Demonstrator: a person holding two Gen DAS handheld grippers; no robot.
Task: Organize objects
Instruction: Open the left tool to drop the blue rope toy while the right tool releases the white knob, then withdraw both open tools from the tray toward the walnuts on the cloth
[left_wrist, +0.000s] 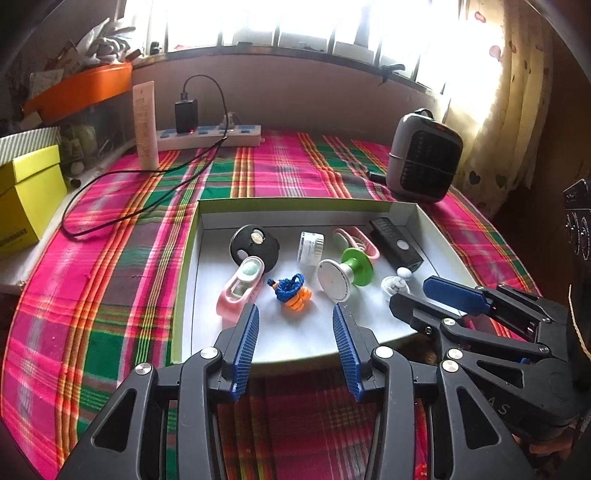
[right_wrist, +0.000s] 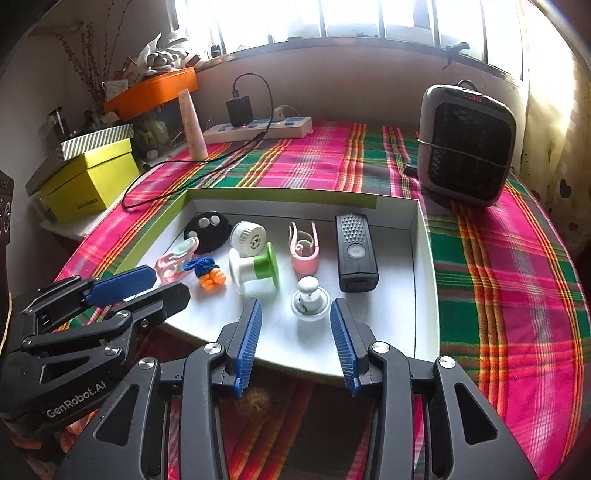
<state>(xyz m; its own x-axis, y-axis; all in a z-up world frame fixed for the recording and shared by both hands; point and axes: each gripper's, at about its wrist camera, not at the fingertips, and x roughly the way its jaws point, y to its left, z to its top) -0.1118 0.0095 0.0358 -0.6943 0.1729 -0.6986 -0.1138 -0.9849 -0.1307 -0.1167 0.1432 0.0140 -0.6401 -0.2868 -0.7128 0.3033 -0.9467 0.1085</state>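
Inside white tray, white knob stood upright just ahead of right claw, nearer than left claw. Both claws gaped partway, empty; knitted toy ahead of left.

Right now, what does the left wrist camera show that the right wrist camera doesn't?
Only the left view: the right tool from the side, and a heart-print curtain. Only the right view: the left tool from the side, its body printed with a brand name, and dried twigs. Both: the white tray of small things, heater, power strip, yellow box, and both tools open.
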